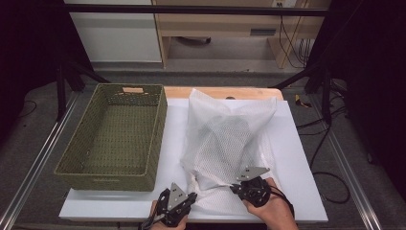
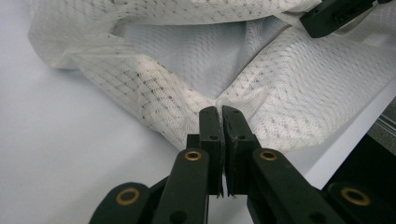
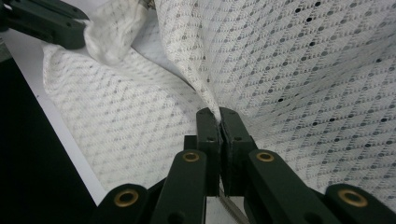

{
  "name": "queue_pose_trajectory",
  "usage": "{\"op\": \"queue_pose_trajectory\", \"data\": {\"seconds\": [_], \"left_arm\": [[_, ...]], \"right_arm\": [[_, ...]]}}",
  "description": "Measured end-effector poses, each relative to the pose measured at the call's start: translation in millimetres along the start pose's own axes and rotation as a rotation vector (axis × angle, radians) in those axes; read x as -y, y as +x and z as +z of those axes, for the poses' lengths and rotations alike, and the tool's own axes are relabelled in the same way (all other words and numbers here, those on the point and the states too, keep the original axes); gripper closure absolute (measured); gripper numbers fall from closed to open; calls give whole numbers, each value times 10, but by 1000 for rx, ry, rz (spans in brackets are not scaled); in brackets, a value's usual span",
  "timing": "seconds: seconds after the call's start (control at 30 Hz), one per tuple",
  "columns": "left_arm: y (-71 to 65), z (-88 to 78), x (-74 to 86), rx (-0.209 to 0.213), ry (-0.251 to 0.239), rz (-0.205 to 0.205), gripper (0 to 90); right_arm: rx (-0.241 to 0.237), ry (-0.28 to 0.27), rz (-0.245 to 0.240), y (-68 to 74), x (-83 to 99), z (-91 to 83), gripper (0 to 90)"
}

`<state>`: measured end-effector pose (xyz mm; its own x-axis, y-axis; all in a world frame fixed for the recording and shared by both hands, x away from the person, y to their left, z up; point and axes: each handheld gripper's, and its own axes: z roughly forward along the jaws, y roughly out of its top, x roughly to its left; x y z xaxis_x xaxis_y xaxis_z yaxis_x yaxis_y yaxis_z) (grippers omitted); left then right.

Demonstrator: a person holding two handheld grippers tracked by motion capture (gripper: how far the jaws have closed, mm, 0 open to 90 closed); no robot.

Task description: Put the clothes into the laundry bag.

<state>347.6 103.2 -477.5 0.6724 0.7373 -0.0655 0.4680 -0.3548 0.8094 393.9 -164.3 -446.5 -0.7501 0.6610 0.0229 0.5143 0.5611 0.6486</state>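
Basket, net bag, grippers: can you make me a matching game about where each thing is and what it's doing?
Things:
1. basket
2. net bag
3. left gripper
4. right gripper

Descriptions:
A. white, bunched up at the middle of the table
B. green, woven, at the table's left
C. shut on the bag's near edge, under the bag's right side
D. shut on the bag's near edge, nearer the basket

Pairs: 1-B, 2-A, 3-D, 4-C
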Motion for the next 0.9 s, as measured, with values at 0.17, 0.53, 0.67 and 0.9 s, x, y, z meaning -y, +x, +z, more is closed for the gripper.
{"op": "queue_pose_trajectory", "data": {"seconds": [0.17,0.53,0.67,0.9], "left_arm": [[15,-65,35,-10,5,4,872],[28,-178,116,-28,13,8,862],[64,-236,152,-37,20,0,852],[103,-335,164,-69,-4,0,805]], "right_arm": [[-7,15,13,-13,33,5,881],[-26,-5,-1,12,31,-1,877],[-48,-17,-14,22,31,1,874],[-46,-10,-17,18,42,1,873]]}}
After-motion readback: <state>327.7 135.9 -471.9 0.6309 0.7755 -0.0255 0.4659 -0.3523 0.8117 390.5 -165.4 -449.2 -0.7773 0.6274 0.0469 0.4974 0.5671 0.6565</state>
